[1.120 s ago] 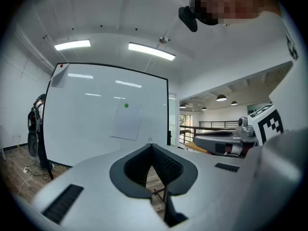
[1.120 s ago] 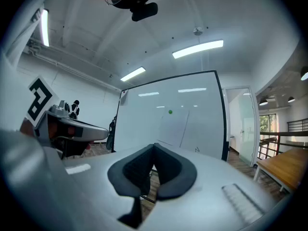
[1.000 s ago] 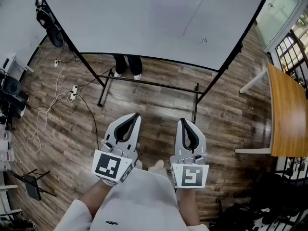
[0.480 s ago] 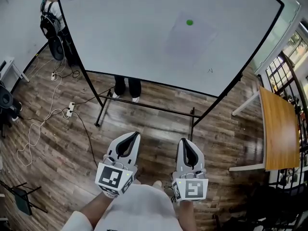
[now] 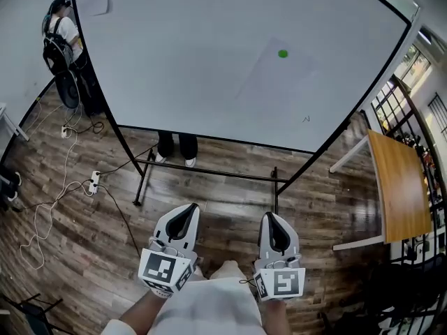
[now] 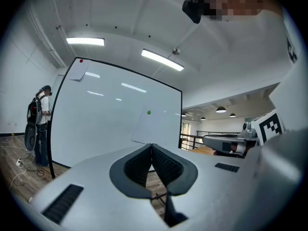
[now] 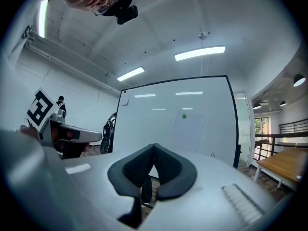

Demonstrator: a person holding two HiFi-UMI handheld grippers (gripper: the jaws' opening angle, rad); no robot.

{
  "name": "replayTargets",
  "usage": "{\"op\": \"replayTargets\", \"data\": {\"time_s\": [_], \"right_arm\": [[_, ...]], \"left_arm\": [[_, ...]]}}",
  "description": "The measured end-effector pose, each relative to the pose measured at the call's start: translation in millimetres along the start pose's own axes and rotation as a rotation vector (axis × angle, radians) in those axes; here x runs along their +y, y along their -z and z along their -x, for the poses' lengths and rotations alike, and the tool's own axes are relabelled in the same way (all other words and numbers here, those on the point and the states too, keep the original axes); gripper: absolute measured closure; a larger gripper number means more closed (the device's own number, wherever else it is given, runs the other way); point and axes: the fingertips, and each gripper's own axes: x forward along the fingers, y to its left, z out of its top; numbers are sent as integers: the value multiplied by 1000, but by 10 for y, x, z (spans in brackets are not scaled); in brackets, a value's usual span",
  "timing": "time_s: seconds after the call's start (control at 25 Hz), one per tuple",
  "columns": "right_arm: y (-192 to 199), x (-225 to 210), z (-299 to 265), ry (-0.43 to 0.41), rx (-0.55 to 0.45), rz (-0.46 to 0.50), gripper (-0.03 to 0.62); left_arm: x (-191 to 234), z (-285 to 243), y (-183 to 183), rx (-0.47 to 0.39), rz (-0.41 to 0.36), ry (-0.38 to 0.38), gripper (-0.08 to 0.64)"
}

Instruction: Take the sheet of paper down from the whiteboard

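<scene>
I judge this the approach: my left gripper (image 5: 186, 213) and right gripper (image 5: 272, 220), jaws closed and empty, are well short of the sheet of paper (image 5: 278, 75) on the whiteboard (image 5: 174, 61); next I must reach it and open them.

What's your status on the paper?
Shut, empty: left hand-held gripper, right hand-held gripper, short of whiteboard. On it, paper under green magnet. Nothing seen between.

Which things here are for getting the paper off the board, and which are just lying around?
For the job: whiteboard, sheet of paper, green magnet on it, left gripper, right gripper.
Just lying about: wooden table, floor cables, power strip, person beside the board.
</scene>
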Motion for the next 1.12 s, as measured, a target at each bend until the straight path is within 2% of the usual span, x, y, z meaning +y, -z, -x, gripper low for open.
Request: {"op": "replayTargets", "data": {"time_s": [0.2,0.48,0.84,1.12], "right_arm": [[58,-133,-321,7,18,3,581],[209,-551,-1042,9,8,-18,581],[56,-1404,-2107,-84,-43,13,581],[-42,-1797,-2744,-141,-70,20,581]], "left_arm": [[126,-381,-22,6,-2,30,552],[392,-1166,-27,25,-25,30,552],[414,-2589,-364,-11,-56,-5,552],[467,-3280,-469,-22,-61,-20,552]]}}
